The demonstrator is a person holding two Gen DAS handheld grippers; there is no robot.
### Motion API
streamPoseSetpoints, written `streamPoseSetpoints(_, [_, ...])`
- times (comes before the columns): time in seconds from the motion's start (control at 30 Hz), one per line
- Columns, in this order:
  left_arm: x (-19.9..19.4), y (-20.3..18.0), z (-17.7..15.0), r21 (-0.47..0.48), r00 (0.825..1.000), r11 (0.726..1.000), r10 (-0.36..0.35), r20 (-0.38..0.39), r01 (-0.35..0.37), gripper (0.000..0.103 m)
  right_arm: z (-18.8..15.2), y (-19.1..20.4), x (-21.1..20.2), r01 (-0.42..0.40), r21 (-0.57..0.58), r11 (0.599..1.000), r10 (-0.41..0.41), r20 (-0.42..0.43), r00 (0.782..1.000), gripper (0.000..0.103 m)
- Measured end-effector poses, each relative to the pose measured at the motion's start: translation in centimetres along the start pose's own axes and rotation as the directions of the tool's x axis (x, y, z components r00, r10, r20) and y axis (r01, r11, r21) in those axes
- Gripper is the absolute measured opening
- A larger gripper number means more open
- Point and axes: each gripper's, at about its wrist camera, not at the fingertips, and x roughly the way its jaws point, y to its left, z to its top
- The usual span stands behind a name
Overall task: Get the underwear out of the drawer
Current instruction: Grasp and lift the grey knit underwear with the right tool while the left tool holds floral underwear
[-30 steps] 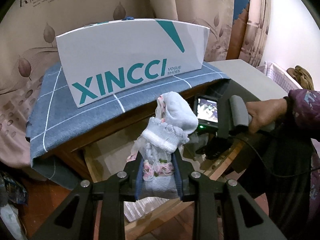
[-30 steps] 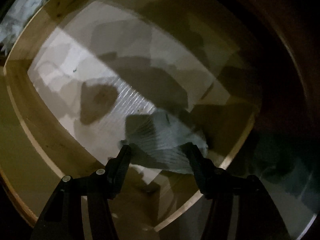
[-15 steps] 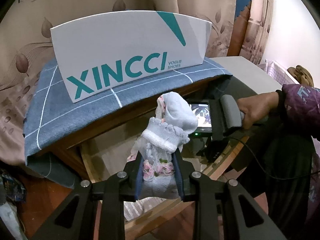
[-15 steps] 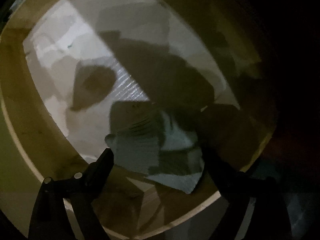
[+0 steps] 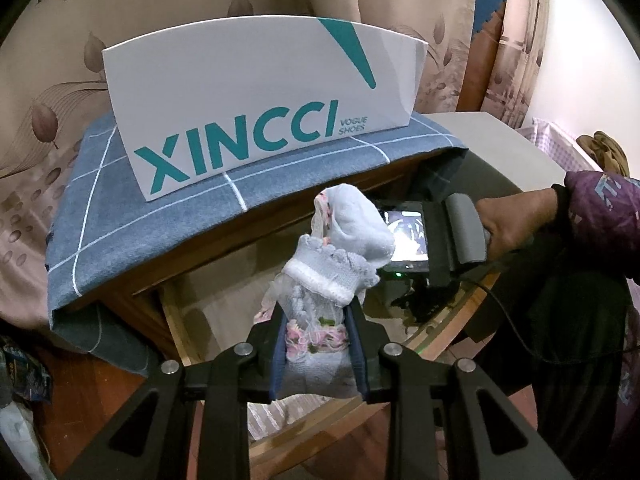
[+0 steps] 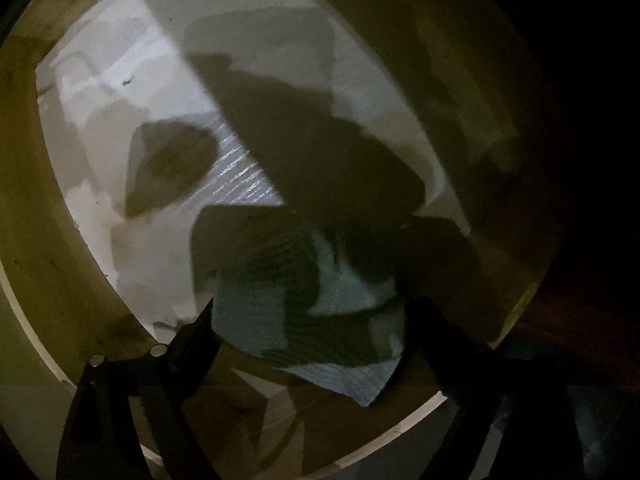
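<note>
Currently my right tool (image 6: 308, 320) straddles, unclosed, the folded underwear (image 6: 316, 320) lying in the drawer (image 6: 60, 280); left tool (image 5: 316, 344) clamps lacy cloth (image 5: 332, 256).

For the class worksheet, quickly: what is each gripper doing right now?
Left gripper: shut on the white lacy garment.
Right gripper: open, fingers either side of a pale folded cloth in the drawer.

Frilly white underwear (image 5: 324, 280) — clamped upright

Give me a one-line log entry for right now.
left gripper: shut on white lace garment | right gripper: open, straddling folded cloth in drawer
</note>
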Motion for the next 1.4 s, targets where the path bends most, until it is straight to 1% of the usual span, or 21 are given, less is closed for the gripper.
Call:
streamPoseSetpoints(0.03, [0.0, 0.1, 0.0, -0.001, 1.0, 1.0, 0.001, 0.0, -0.001, 0.028, 0.0, 0.3, 0.0, -0.028, -0.001, 1.0, 0.028, -0.006, 1.0, 0.064])
streamPoseSetpoints(0.17, [-0.1, 0.2, 0.0, -0.004, 1.0, 1.0, -0.001, 0.003, 0.001, 0.028, 0.3, 0.4, -0.5, -0.032, 0.003, 0.999, 0.032, -0.01, 0.999, 0.055])
streamPoseSetpoints(0.2, [-0.1, 0.2, 0.0, -0.003, 1.0, 1.0, 0.0, 0.004, 0.0, 0.028, 0.5, 0.4, -0.8, -0.017, 0.002, 1.0, 0.017, -0.006, 1.0, 0.049])
streamPoseSetpoints(0.23, [-0.2, 0.2, 0.0, -0.003, 1.0, 1.0, 0.0, 0.004, 0.0, 0.028, 0.3, 0.7, -1.0, -0.01, 0.003, 1.0, 0.01, -0.003, 1.0, 0.046])
streamPoseSetpoints(0.33, [-0.3, 0.3, 0.0, -0.002, 1.0, 1.0, 0.0, 0.009, 0.0, 0.028, 0.1, 1.9, -2.3, -0.002, -0.016, 1.0, 0.002, 0.026, 1.0, 0.042])
streamPoseSetpoints(0.37, [-0.4, 0.3, 0.0, -0.003, 1.0, 1.0, 0.0, 0.011, 0.0, 0.028, 0.3, 2.1, -3.1, 0.014, -0.015, 1.0, -0.013, 0.044, 0.999, 0.041])
streamPoseSetpoints(0.47, [-0.6, 0.5, 0.0, -0.011, 1.0, 1.0, 0.0, 0.018, 0.0, 0.028, 0.4, 2.2, -5.4, 0.007, 0.001, 1.0, -0.007, 0.099, 0.995, 0.041])
streamPoseSetpoints(0.53, [-0.8, 0.6, 0.0, -0.016, 1.0, 1.0, -0.002, 0.025, 0.002, 0.028, 0.4, 2.5, -7.2, 0.023, 0.01, 1.0, -0.024, 0.143, 0.989, 0.041])
streamPoseSetpoints(0.67, [-1.2, 0.6, 0.0, -0.019, 0.999, 1.0, -0.001, 0.035, 0.002, 0.028, -0.1, 3.1, -11.2, 0.005, 0.093, 0.996, -0.028, 0.249, 0.968, 0.041])
streamPoseSetpoints(0.73, [-1.4, 0.6, 0.0, -0.018, 0.999, 1.0, 0.002, 0.041, -0.001, 0.028, -2.3, 3.4, -11.9, -0.011, 0.141, 0.99, -0.031, 0.291, 0.956, 0.041])
streamPoseSetpoints(0.83, [-1.6, 0.6, 0.0, -0.019, 0.999, 1.0, 0.005, 0.048, -0.004, 0.028, -3.3, 3.3, -13.4, -0.016, 0.214, 0.977, -0.059, 0.337, 0.94, 0.041])
streamPoseSetpoints(0.93, [-1.9, 0.7, 0.0, -0.023, 0.998, 1.0, 0.009, 0.058, -0.007, 0.028, -6.0, 3.0, -13.7, -0.039, 0.286, 0.958, -0.074, 0.372, 0.925, 0.041])
streamPoseSetpoints(1.1, [-2.3, 0.4, -0.2, -0.013, 0.997, 1.0, 0.019, 0.074, -0.018, 0.028, -8.4, 2.7, -15.8, -0.093, 0.399, 0.912, -0.099, 0.435, 0.895, 0.041])
streamPoseSetpoints(1.17, [-2.5, 0.3, -0.2, -0.008, 0.996, 1.0, 0.023, 0.084, -0.023, 0.028, -8.9, 2.6, -16.8, -0.108, 0.43, 0.896, -0.113, 0.458, 0.882, 0.041])
streamPoseSetpoints(1.23, [-2.9, 0.1, -0.3, -0.005, 0.995, 1.0, 0.03, 0.1, -0.03, 0.028, -8.8, 2.9, -16.2, -0.115, 0.447, 0.887, -0.12, 0.464, 0.878, 0.041])
streamPoseSetpoints(1.4, [-3.4, 0.1, -0.5, -0.018, 0.991, 0.999, 0.033, 0.127, -0.031, 0.028, -8.8, 3.1, -16.4, -0.095, 0.478, 0.873, -0.168, 0.478, 0.862, 0.041])
